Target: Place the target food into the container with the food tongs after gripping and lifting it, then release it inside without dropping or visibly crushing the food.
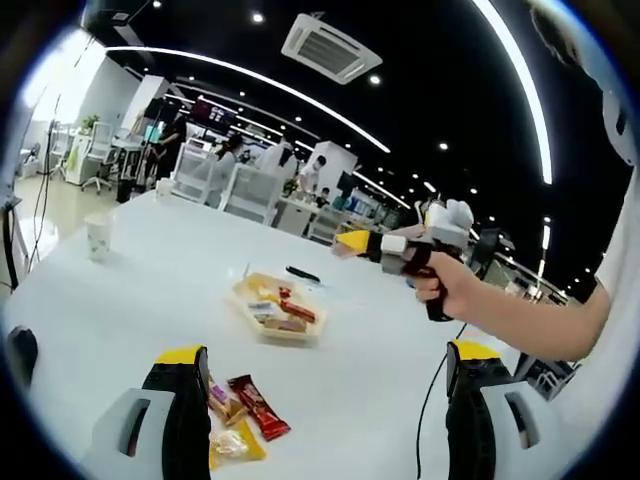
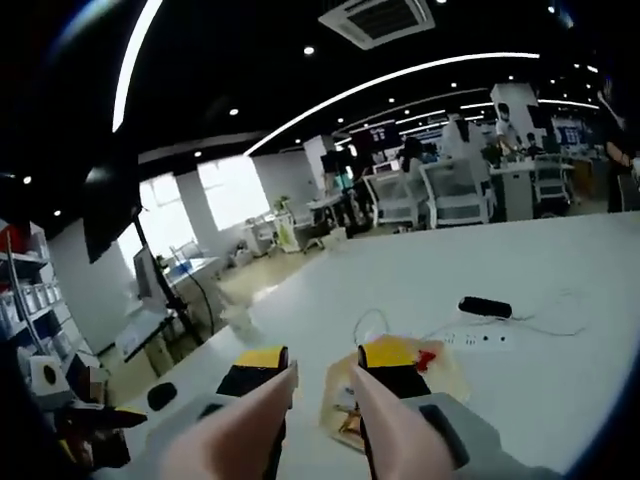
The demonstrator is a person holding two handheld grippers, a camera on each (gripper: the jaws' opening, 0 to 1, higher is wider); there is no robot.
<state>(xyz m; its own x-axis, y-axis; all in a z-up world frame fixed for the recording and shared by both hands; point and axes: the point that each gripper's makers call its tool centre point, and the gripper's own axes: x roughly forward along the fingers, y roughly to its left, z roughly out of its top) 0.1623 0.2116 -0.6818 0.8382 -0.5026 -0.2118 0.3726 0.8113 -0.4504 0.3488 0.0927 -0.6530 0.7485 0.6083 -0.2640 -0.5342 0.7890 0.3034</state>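
Left gripper [image 1: 325, 385] jaws wide apart, snack packets [image 1: 245, 415] by its left finger, tray [image 1: 275, 308] and cup [image 1: 98, 237] beyond; right gripper [image 2: 325, 375] holds tongs [image 2: 310, 420], jaws clamped on them, over tray [image 2: 450, 375].

I see the container [image 1: 275, 308] near the middle of the table [image 1: 150, 290], snacks lying in it. 3 wrapped snacks [image 1: 245, 415] lie toward the near edge. A cup [image 1: 98, 237] stands toward the far-left corner.
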